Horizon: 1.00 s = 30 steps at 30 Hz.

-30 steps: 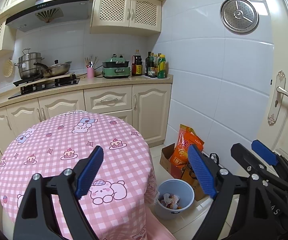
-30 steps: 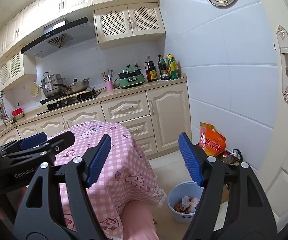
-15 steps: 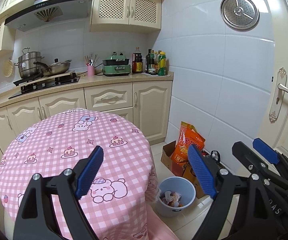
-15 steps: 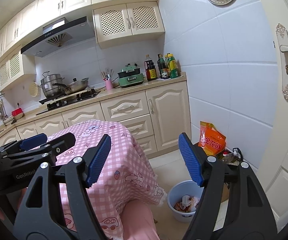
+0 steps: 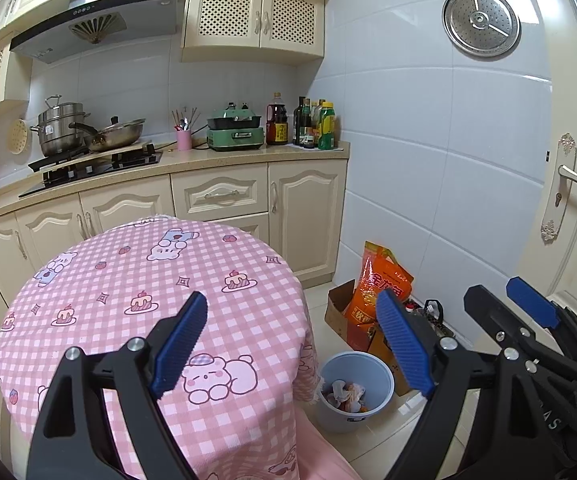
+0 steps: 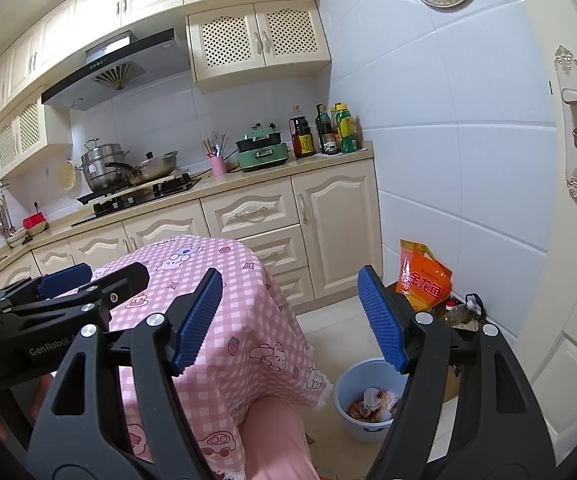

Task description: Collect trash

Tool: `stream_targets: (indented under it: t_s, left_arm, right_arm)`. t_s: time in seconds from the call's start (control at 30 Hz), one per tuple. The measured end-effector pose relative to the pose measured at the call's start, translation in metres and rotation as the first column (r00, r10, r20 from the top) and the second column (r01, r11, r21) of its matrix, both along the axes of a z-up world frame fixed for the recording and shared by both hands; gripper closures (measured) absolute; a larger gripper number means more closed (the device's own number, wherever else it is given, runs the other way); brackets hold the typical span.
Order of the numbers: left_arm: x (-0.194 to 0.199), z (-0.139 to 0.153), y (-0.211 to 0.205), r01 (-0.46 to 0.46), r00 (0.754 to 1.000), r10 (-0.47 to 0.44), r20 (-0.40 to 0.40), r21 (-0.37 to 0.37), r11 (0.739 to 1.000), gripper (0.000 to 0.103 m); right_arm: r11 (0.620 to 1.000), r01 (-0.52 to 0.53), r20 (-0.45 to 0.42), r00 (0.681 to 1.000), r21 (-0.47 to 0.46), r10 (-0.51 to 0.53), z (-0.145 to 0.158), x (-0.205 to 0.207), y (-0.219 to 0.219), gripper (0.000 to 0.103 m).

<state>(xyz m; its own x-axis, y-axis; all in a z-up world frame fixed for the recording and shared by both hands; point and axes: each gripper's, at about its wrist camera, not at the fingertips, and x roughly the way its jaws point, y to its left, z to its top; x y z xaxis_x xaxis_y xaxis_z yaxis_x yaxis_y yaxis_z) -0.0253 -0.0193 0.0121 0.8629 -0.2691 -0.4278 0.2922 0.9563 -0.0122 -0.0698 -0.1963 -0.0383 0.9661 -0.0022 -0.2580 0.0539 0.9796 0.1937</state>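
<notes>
A pale blue bin (image 5: 355, 391) stands on the floor to the right of the round table (image 5: 136, 292), with crumpled trash (image 5: 346, 392) inside it. The right wrist view shows the same bin (image 6: 362, 404) and its trash (image 6: 373, 400). My left gripper (image 5: 291, 346) hangs open over the table's near right edge, nothing between its blue pads. My right gripper (image 6: 290, 318) is open too, empty, held above the floor between table and bin. The pink checked tablecloth carries no loose items.
An orange bag (image 5: 380, 292) and a cardboard box (image 5: 338, 312) stand against the tiled wall behind the bin. Cabinets (image 5: 224, 196) and a counter with pots and bottles run along the back. A door (image 5: 568, 200) is at the right. A pink seat (image 6: 280, 436) sits below the table.
</notes>
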Motion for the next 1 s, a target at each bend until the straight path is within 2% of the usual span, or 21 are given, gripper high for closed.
stream_targets:
  t_s: [1.0]
  left_arm:
    - [-0.0028, -0.0016, 0.0037, 0.002, 1.000, -0.002, -0.005, 0.003, 1.000, 0.018]
  right_arm:
    - [1.000, -0.002, -0.008, 1.000, -0.005, 0.002, 0.0004, -0.0016, -0.0006, 0.032]
